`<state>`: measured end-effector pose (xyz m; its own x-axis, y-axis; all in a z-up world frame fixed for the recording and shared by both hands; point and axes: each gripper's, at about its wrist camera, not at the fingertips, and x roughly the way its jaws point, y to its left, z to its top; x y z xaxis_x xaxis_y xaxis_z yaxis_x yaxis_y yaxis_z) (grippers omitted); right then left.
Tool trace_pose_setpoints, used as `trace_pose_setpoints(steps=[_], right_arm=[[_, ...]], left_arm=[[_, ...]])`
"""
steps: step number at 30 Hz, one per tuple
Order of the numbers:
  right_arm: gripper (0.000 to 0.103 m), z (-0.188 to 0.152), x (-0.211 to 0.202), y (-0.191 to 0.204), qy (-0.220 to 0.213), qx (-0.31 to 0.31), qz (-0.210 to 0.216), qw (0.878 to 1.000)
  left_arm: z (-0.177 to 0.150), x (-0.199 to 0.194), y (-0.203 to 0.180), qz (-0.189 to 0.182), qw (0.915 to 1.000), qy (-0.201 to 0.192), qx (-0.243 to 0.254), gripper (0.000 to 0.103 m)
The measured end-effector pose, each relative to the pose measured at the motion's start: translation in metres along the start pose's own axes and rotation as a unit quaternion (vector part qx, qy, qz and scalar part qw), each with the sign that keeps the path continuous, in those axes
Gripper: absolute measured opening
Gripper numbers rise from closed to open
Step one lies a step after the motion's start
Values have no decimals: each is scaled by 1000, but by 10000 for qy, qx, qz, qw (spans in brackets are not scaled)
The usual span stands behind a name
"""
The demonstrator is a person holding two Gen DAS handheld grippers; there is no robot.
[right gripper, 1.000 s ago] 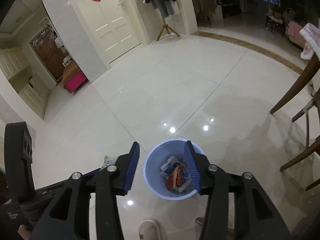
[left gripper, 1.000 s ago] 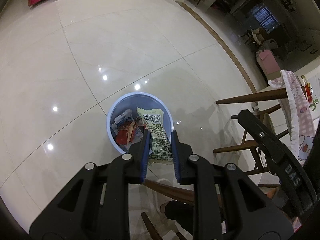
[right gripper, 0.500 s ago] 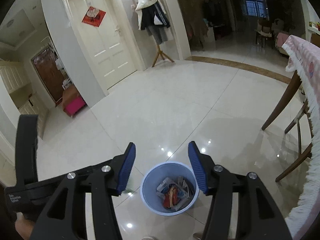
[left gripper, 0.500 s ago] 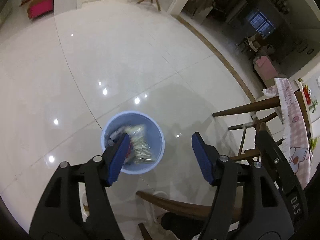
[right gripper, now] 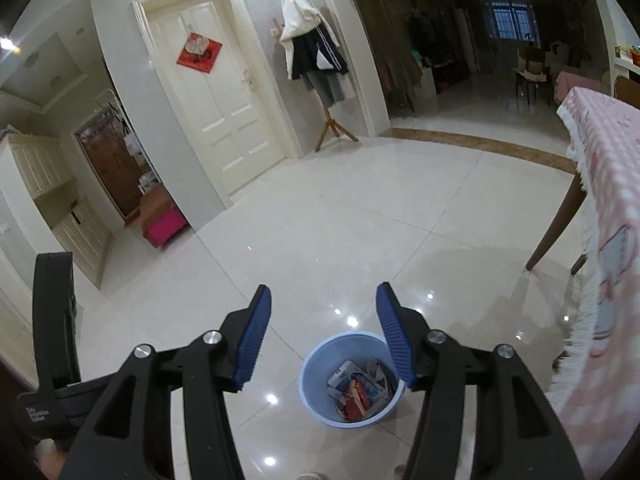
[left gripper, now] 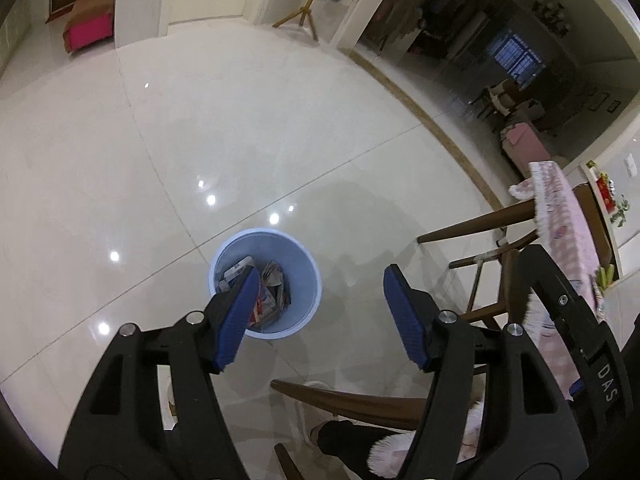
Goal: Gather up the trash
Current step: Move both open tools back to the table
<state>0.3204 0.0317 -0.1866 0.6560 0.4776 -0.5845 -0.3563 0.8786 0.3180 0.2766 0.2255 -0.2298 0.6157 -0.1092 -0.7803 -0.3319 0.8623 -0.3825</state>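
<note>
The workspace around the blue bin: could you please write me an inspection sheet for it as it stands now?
Surface: glossy pale tiled floor, with ceiling-light reflections.
Job's things: blue trash bin stands upright on the floor, holding crumpled wrappers.
Clutter: nothing seen loose on the floor near the bin.
Grippers: left gripper open, empty, above the bin; right gripper open, empty.
Cables: nothing seen.
Surroundings: table with pink checked cloth, wooden chairs, white door, coat stand, pink bench.
</note>
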Motion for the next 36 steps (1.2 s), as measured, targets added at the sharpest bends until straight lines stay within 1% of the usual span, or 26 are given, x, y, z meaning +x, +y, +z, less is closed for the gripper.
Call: trace_pose_setpoints(steps=[6,9,11,15,21,25,26,29,31,36], right_arm=[[55,14,-62,-9,-348,122,32,9993],[58,23,-100,-26,-594,262,-95,9978],[58,27,-124,-43,-731,367,-207,9964],[59,31,-168,-83,-963,540,-555,9923],[59,31,-225,-165,-1200,1009,-1244,9798],[59,30,-241,-206,-1146,1222,-1603,9727],[59,29,-246,-219,-1133,1264,-1665,9713],[59,25,-254,-242,-1073,1330,-1776,9692],[60,25,-257,-257,-1009,1362,-1818,9686],[62,27,-256,-281,-834,1320,-2017,9669]], left_arm=[[-4,-47,-44,-238,9981,-369,439,64],[-9,-64,-84,-476,9946,-470,800,64],[-12,-68,-107,-613,9922,-451,990,64],[-26,-67,-171,-949,9843,-319,1454,64],[-52,-54,-258,-1230,9702,-69,2086,64],[-73,-42,-310,-1336,9611,149,2411,64],[-78,-39,-321,-1329,9593,184,2483,64],[-89,-31,-345,-1246,9551,217,2678,65],[-92,-24,-361,-1185,9534,252,2764,66],[-94,-2,-385,-1046,9517,354,2865,67]])
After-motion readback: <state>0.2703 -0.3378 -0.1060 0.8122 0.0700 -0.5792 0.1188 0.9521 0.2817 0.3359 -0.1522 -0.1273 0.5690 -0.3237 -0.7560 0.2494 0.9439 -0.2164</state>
